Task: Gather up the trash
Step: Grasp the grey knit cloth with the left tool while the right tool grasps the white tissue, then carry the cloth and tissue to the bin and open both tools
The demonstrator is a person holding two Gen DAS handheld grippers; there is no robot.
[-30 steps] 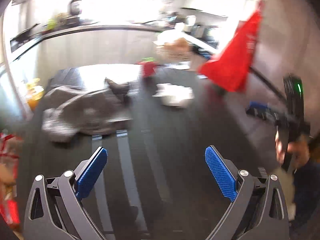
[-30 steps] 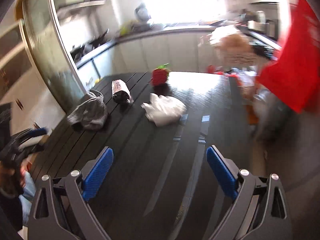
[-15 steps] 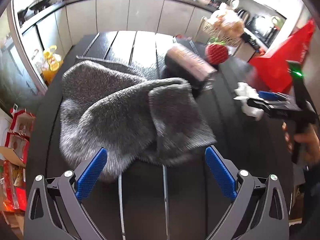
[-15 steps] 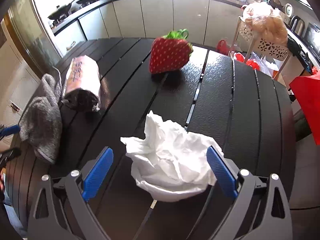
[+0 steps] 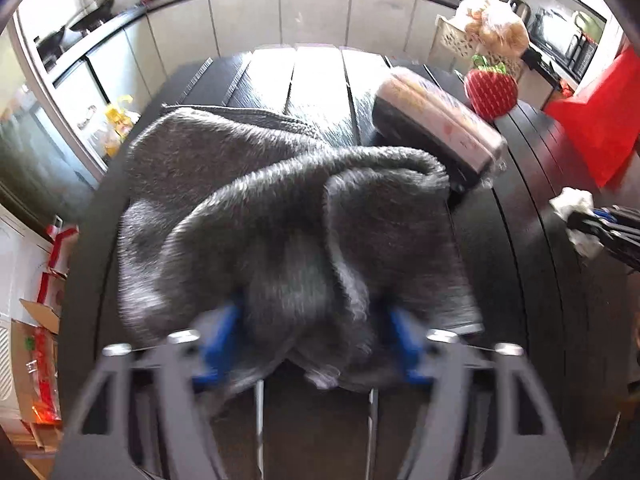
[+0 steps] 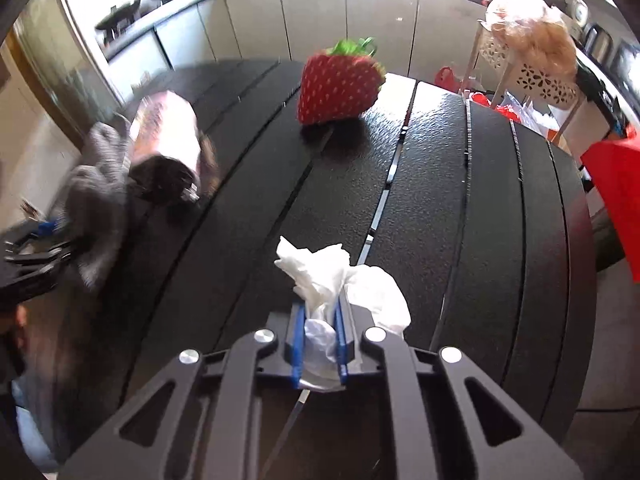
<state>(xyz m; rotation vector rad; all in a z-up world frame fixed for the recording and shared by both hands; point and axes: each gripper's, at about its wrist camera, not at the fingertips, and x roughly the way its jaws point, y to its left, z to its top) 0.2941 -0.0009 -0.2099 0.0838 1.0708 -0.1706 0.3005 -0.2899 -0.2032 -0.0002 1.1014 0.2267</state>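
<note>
Both grippers have dropped steeply toward the black slatted table (image 6: pixel 460 200), jaws just closing. The right gripper (image 6: pixel 320 336) now pinches the crumpled white tissue (image 6: pixel 332 276) at the near edge. The left gripper (image 5: pixel 312 340), half closed, presses into the fluffy grey towel (image 5: pixel 260 208). Farther off lie a pink wrapped packet (image 5: pixel 440 124) and a red strawberry-shaped toy (image 6: pixel 340 84).

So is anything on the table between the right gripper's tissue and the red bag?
Nothing visible. The right gripper is shut on the tissue; bare table runs from it to the red bag past the edge. The strawberry and the wrapped roll sit off that line.
</note>
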